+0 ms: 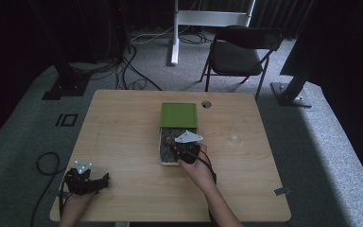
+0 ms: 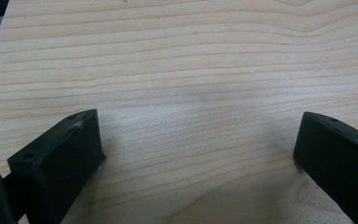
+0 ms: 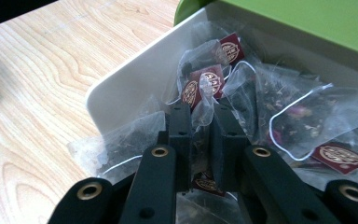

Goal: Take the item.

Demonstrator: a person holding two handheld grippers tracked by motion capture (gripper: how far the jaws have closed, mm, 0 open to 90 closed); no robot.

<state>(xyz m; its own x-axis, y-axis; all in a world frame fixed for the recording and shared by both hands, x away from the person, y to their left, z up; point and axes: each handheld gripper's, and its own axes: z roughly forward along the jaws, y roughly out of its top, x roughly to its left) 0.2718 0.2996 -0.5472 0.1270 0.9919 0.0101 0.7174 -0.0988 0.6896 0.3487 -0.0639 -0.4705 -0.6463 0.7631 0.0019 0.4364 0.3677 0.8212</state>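
So there's a light wooden table [image 1: 123, 142] with a white box [image 1: 163, 152] sitting around the middle, its green lid [image 1: 178, 114] flipped open toward the far side. The box is stuffed with see-through mesh tea bags, each with a little dark red tag and white string. The right gripper [image 1: 181, 147] is dipped into the near end of the box, and in the right gripper view its jaws are pinched almost together on the gathered top of one tea bag [image 3: 201, 105], mesh squeezed between them, with a red tag [image 3: 204, 84] showing just above the tips. More bags are piled to the right of it and another [image 3: 116, 144] hangs over the box's near-left wall. The left gripper [image 1: 99, 182] is way off at the near-left corner of the table, well apart from the box, resting low over the wood. In the left gripper view its jaws are spread wide with nothing but bare wood grain between them. There's a black folding chair [image 1: 238, 49] on the grey carpet beyond the far edge, plus some cables on the floor.
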